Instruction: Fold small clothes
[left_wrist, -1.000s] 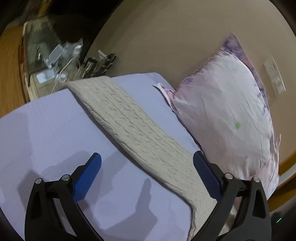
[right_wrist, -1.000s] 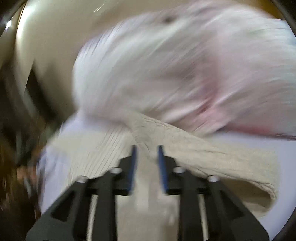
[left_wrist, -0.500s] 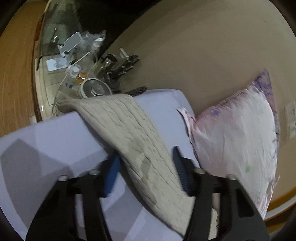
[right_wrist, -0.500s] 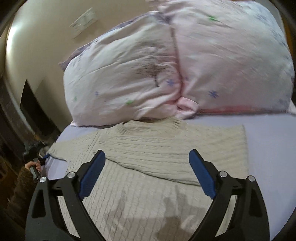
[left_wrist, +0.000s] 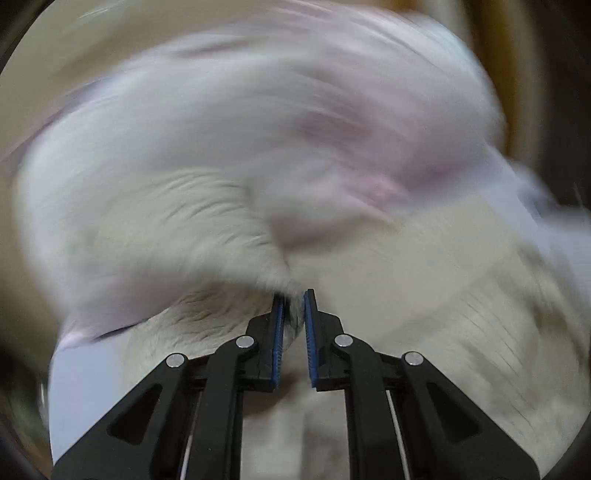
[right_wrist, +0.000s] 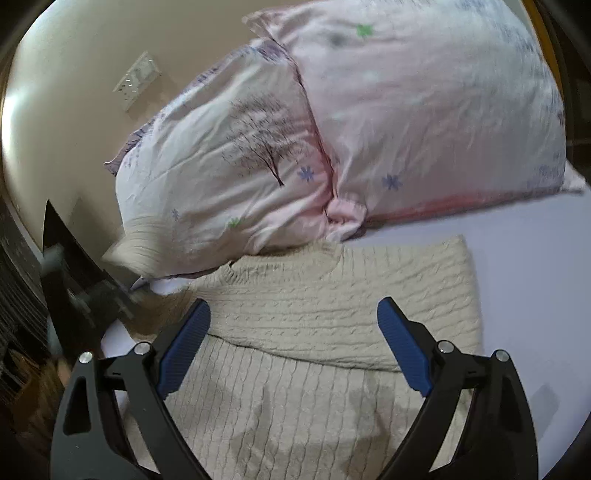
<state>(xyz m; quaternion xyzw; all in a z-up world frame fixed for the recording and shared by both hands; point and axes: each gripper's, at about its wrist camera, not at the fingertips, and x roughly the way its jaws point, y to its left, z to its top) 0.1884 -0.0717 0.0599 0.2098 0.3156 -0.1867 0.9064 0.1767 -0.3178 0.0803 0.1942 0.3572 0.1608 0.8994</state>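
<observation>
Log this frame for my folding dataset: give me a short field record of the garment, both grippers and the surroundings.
garment: beige cable-knit sweater, lying on the lilac sheet, one sleeve folded across the chest
left gripper: fingers nearly closed, pinching sweater knit; view heavily blurred
right gripper: open, above the sweater, holding nothing
far sleeve: raised at the left edge, blurred
pillows: two pink patterned ones at the wall
fold status: partly done
</observation>
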